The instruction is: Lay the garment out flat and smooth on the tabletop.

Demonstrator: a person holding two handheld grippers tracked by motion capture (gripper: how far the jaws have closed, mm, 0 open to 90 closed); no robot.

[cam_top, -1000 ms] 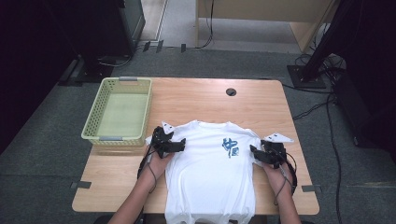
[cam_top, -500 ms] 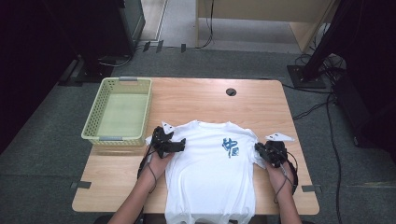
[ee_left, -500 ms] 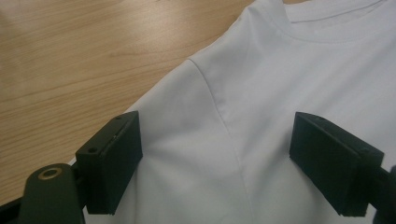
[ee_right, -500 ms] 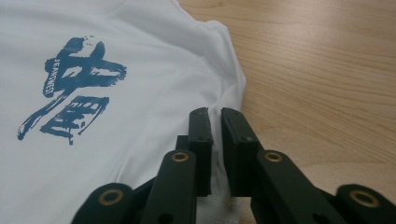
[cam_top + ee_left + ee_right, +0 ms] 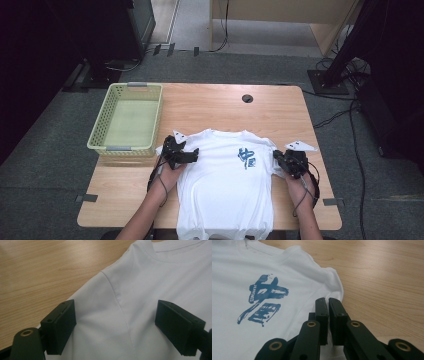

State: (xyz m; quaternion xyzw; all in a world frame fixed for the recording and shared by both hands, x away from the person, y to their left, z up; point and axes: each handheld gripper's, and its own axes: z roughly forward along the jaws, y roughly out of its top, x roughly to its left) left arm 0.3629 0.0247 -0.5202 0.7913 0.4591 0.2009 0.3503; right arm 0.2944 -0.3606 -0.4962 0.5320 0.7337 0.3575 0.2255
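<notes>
A white T-shirt [image 5: 225, 185] with a blue printed character [image 5: 246, 157] lies flat, front side up, on the wooden table [image 5: 215, 107], its hem hanging over the near edge. My left gripper [image 5: 191, 155] rests open on the shirt's left shoulder. In the left gripper view its jaws [image 5: 117, 325] stand wide apart on either side of the sleeve seam of the T-shirt [image 5: 140, 290]. My right gripper [image 5: 278, 156] is at the other sleeve. In the right gripper view [image 5: 328, 302] the jaws are pressed together on the edge of the sleeve [image 5: 334, 282].
A pale green plastic basket [image 5: 100, 120] stands on the table's left side, just beyond the left gripper. A round cable hole [image 5: 247, 98] sits near the table's far edge. Bare wood lies beyond the collar and to the right of the shirt.
The right gripper has shifted slightly at the sleeve. The left gripper and the shirt have stayed where they were.
</notes>
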